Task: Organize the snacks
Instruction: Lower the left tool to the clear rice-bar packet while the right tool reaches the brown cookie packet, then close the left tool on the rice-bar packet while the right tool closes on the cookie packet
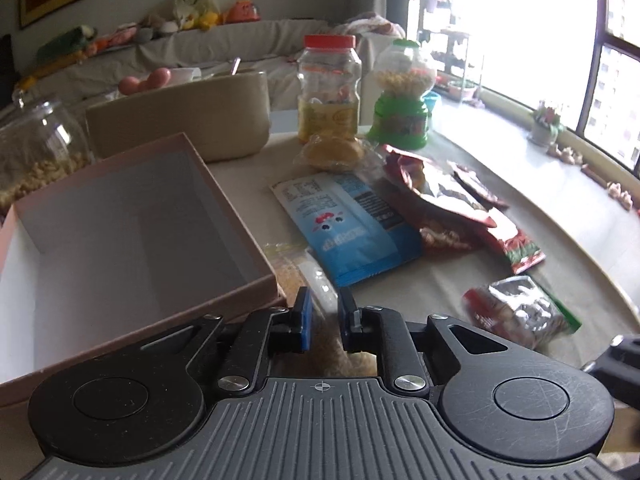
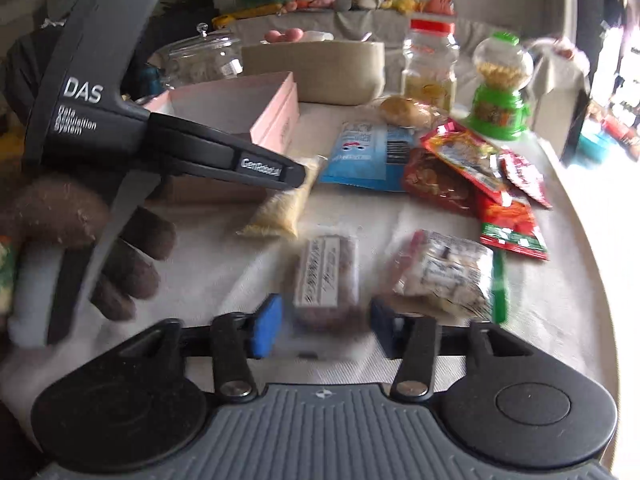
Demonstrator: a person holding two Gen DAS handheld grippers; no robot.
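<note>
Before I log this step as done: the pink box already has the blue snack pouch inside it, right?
Not quite. The pink box holds nothing that shows; the left wrist view looks straight into its bare interior. The blue snack pouch lies flat on the table beside the box, outside it.

Light source: daylight from the window at upper right of the left wrist view, blown out to white.
Glare: pale wash over the table near it.
Shade: box interior dim.
Blur: right wrist view smeared, packets at lower centre softest.
Distortion: fisheye bends the edges.
</note>
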